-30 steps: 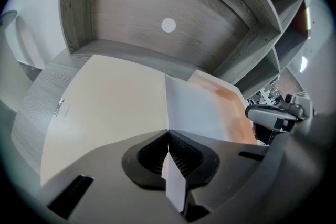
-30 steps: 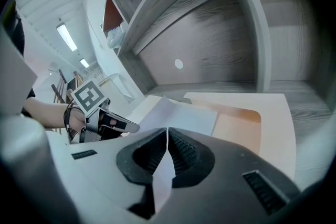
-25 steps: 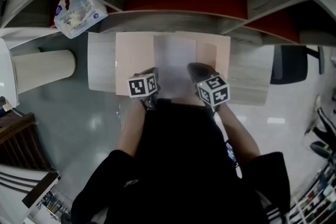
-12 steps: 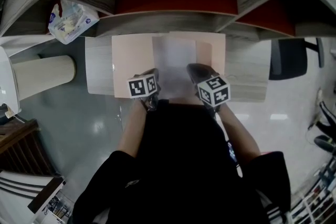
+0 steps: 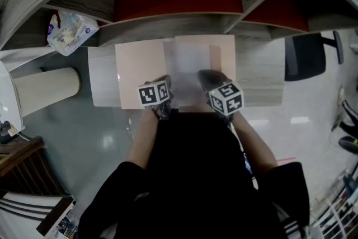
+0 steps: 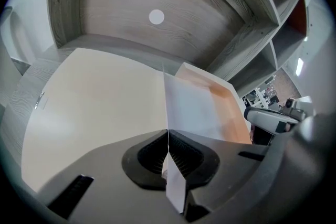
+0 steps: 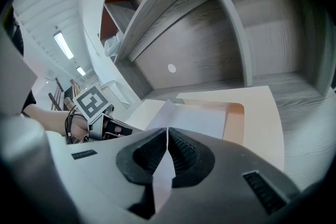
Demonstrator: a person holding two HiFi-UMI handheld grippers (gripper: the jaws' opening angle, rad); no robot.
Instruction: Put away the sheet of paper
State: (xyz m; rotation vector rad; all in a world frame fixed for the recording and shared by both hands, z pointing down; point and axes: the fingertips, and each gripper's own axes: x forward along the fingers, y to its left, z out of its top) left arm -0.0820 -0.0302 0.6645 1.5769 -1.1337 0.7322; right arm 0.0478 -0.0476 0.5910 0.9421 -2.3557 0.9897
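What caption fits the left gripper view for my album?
Left tool clamps the paper by its edge over a peach folder on a wooden desk.

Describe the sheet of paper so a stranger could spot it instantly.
Find the grey wooden desk under the shelves; a pale peach folder lies on it. The sheet of paper is the white rectangle over the folder's middle, its near edge pinched by the left gripper and the right gripper.

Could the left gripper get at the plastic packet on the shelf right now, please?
Probably not yet: the left gripper has its jaws shut on the sheet of paper, shared with the right gripper. Otherwise the way to the packet looks free.
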